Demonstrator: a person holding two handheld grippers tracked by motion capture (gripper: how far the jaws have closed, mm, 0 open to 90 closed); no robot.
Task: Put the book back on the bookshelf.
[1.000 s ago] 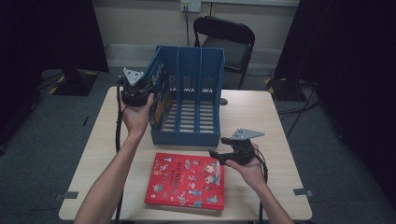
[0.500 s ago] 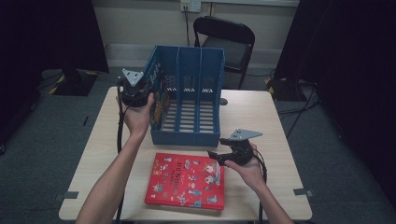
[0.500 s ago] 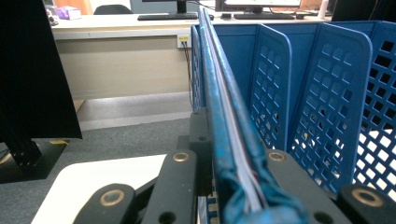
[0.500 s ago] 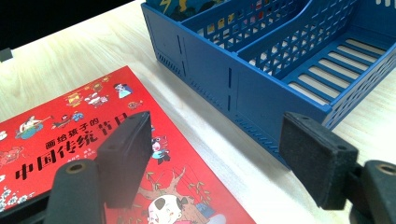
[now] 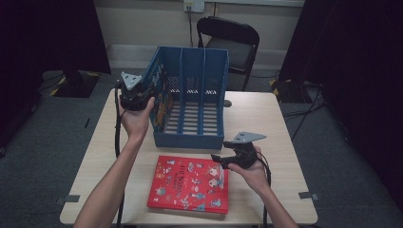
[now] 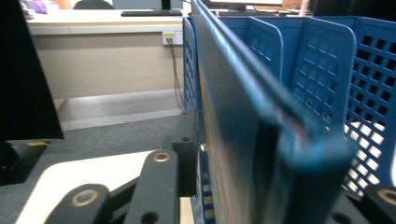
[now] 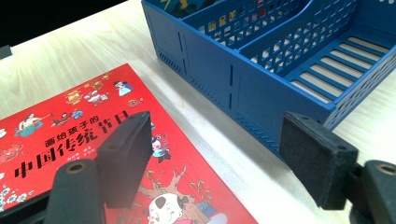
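The rack (image 5: 195, 95) is blue plastic, perforated and slatted, faintly shiny. The red book (image 5: 190, 184) has a glossy printed cover. The table (image 5: 280, 123) is pale wood-grain, matt and smooth. The right gripper (image 7: 219, 161) has matt black, foam-like pads (image 7: 314, 156) on black arms with brass-coloured rivets.

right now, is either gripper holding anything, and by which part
Nothing looks gripped. The jaws of the left gripper have just been opening, straddling the top edge of the book in the rack. The right gripper is open, empty.
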